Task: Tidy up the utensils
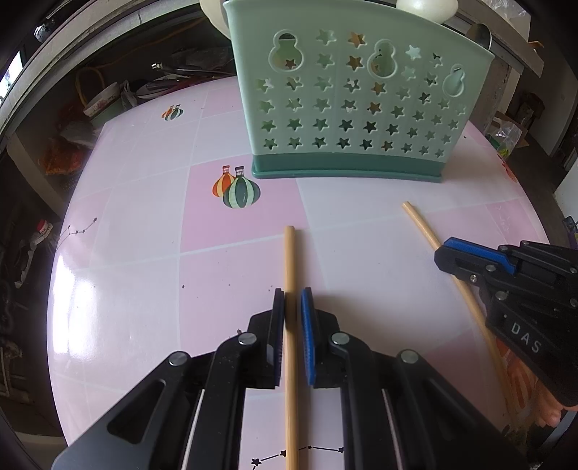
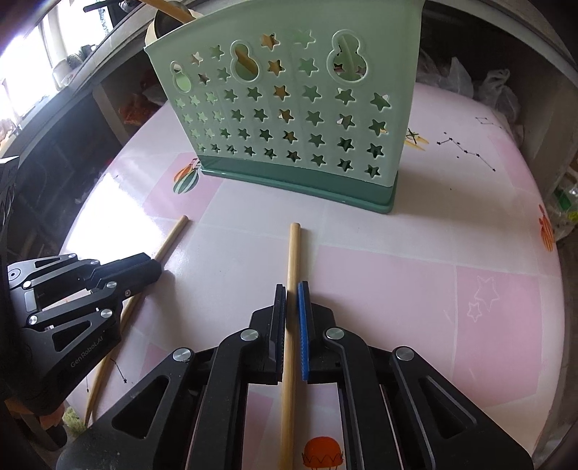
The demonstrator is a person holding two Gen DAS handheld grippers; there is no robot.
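A pale green utensil holder (image 1: 346,108) (image 2: 289,119) with star-shaped holes stands upright at the far side of the table; some utensils show through its holes. In the left wrist view my left gripper (image 1: 292,294) is shut on a wooden chopstick (image 1: 289,260) whose far end points toward the holder. To its right, my right gripper (image 1: 441,255) grips a second chopstick (image 1: 419,224). The right wrist view shows that right gripper (image 2: 291,289) shut on its chopstick (image 2: 293,253), with the left gripper (image 2: 155,265) and its chopstick (image 2: 177,231) at the left.
The round table (image 1: 137,274) (image 2: 433,296) wears a glossy pink and white checked cover printed with balloons and stars. Cluttered shelves (image 1: 90,108) lie beyond its left edge, plastic bags (image 2: 495,90) beyond the far right. A spoon (image 1: 482,34) sticks up behind the holder.
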